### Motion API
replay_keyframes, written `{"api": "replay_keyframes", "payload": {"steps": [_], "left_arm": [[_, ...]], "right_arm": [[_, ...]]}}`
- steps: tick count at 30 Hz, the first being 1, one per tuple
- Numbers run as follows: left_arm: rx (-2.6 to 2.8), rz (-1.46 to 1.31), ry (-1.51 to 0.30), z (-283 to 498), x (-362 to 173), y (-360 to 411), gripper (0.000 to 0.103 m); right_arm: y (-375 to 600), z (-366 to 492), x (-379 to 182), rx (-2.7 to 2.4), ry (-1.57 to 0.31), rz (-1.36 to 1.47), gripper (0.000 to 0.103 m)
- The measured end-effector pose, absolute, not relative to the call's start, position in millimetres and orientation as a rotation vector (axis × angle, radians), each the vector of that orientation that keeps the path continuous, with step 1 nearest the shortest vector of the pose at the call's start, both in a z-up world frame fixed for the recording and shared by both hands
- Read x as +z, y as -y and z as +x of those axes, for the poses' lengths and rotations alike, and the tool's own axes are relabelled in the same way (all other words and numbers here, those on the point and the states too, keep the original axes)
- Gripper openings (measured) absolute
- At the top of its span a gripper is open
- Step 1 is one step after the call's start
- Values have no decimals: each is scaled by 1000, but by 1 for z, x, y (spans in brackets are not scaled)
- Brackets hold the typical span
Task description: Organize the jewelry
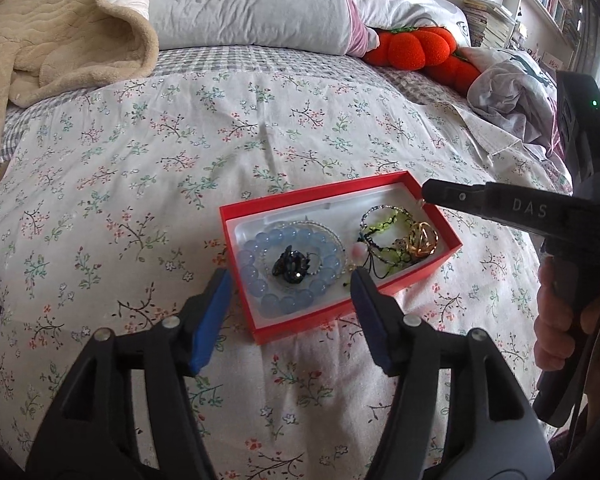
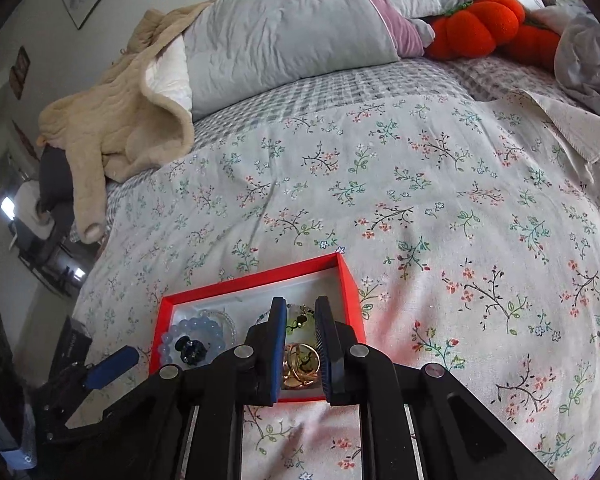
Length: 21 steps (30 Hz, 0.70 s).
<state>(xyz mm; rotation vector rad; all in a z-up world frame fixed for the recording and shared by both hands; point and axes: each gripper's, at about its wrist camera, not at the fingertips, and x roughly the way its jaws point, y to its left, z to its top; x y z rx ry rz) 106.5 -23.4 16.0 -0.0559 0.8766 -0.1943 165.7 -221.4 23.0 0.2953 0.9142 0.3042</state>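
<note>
A red box point(image 1: 396, 184) with a white liner lies on the floral bedspread. It holds a blue bead bracelet point(image 1: 268, 304) around a dark brooch point(image 1: 290, 266), a green and black beaded bracelet point(image 1: 384, 224) and gold rings point(image 1: 422, 238). My left gripper point(image 1: 290, 292) is wide open just before the box's near edge. My right gripper point(image 2: 300, 312) hovers over the box's right end point(image 2: 350, 280), its jaws a narrow gap apart with nothing between them, above the gold rings point(image 2: 300, 368). It also shows in the left wrist view point(image 1: 428, 194).
Pillows point(image 1: 252, 4) and a beige blanket point(image 1: 60, 40) lie at the head of the bed. Orange plush pumpkins point(image 1: 412, 46) and crumpled cloth point(image 1: 512, 92) sit at the back right. Floral bedspread point(image 2: 460, 220) surrounds the box.
</note>
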Motion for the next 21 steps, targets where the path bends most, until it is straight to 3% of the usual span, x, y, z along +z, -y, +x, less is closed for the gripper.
{"api": "replay_keyframes", "payload": {"steps": [8, 10, 12, 17, 19, 21], "left_arm": [[-122, -27, -886, 90, 20, 16, 81], [-102, -27, -897, 85, 20, 14, 82], [-93, -21, -912, 77, 19, 14, 84], [-63, 30, -939, 58, 17, 19, 98], [-49, 35, -951, 52, 17, 19, 102], [-40, 35, -972, 47, 16, 19, 102]], "right_arm": [[237, 143, 39, 295, -909, 288, 20], [238, 134, 42, 287, -912, 272, 29], [238, 124, 45, 276, -909, 249, 54], [235, 100, 44, 247, -952, 188, 54], [237, 90, 43, 229, -962, 174, 59], [239, 80, 41, 203, -978, 160, 71]]}}
